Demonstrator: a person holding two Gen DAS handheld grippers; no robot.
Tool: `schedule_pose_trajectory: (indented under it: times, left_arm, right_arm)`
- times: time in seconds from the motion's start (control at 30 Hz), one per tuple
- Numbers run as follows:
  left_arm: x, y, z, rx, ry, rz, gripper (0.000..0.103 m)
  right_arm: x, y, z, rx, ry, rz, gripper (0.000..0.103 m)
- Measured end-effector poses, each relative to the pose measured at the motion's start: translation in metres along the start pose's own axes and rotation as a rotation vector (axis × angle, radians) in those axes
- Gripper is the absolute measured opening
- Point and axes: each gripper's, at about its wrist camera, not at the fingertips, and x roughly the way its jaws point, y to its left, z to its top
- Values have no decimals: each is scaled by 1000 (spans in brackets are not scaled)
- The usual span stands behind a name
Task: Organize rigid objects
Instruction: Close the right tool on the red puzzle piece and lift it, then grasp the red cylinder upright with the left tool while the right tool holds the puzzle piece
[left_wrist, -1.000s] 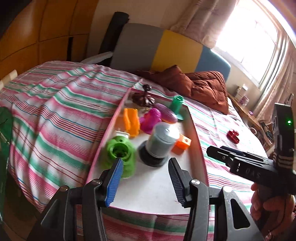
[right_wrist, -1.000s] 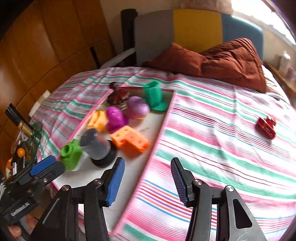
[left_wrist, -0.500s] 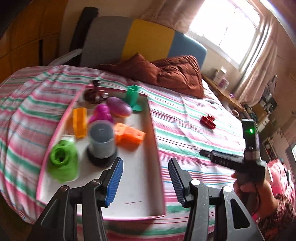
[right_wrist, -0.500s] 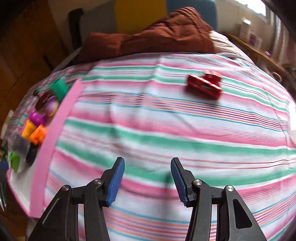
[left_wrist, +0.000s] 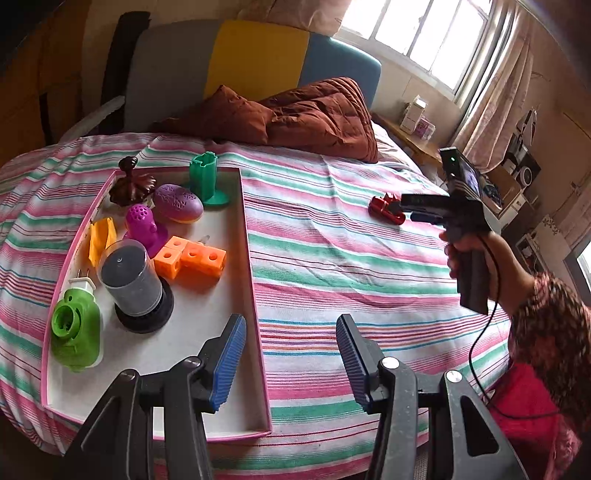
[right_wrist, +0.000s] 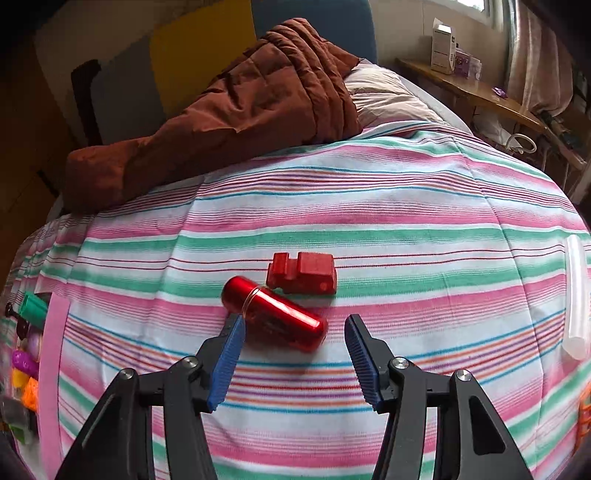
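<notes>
1. While my right hand-held gripper (right_wrist: 293, 356) hangs over the striped bed (right_wrist: 369, 206), its jaws have just been opening and stand about half apart; they hold nothing, and the red metal cylinder (right_wrist: 275, 317) lies just beyond the tips, its left part close to the left pad.
2. Touching the cylinder's far side is a red toy block (right_wrist: 303, 275) shaped like a small truck. I judge both are the loose pieces left to gather on this side, which is why I am pointing down at them.
3. The white tray with a pink rim (left_wrist: 255, 295) sits at the left of the bed and already holds the green plug-in device (left_wrist: 75, 332), the grey-filled clear jar (left_wrist: 131, 280), orange linked cubes (left_wrist: 190, 258), a purple figure (left_wrist: 144, 225), a purple oval piece (left_wrist: 177, 203) and a green stand (left_wrist: 205, 179).
4. My left hand-held gripper (left_wrist: 290, 360) hovers parted and empty over the tray's near right edge, probably waiting.
5. A clear tube (right_wrist: 576, 295) lies at the bed's far right.
6. The cylinder may roll when pinched.
</notes>
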Motion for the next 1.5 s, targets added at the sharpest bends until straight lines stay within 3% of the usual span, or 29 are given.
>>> schedule_pose_trajectory:
  times: [0.13,0.23,0.33,0.43,0.53,0.83,0.9,1.13,1.5]
  left_arm:
    - [2,-3,4,7,7,11,51]
    - [8,-4,9,1,16,7,51]
    - [14,-9,12,10,27,-3,51]
    - [20,-15,13,19,41,-11,51]
    - [24,-20,13,33,55,-7,51]
    - [26,-24,13,46,67,13,51]
    - [27,-25,14,50,70,15,51]
    - [38,-40,20,72,86,-2,51]
    - [88,-100,57,133,87,-44,51]
  right_arm:
    - [11,8,-3,-22,28,59,59]
    - [-1,25,-19,-60,43,209,59]
    - [-24,30,-29,-83,-26,288,59]
    - [-37,14,-20,-41,-125,178,61]
    - [-30,-3,-3,-22,-147,54,61]
    - [22,-8,16,30,-81,-10,63]
    - [29,-11,14,39,-74,-14,50]
    - [14,-22,-6,24,-122,5,50]
    - [-25,-53,-62,141,-152,-47,50]
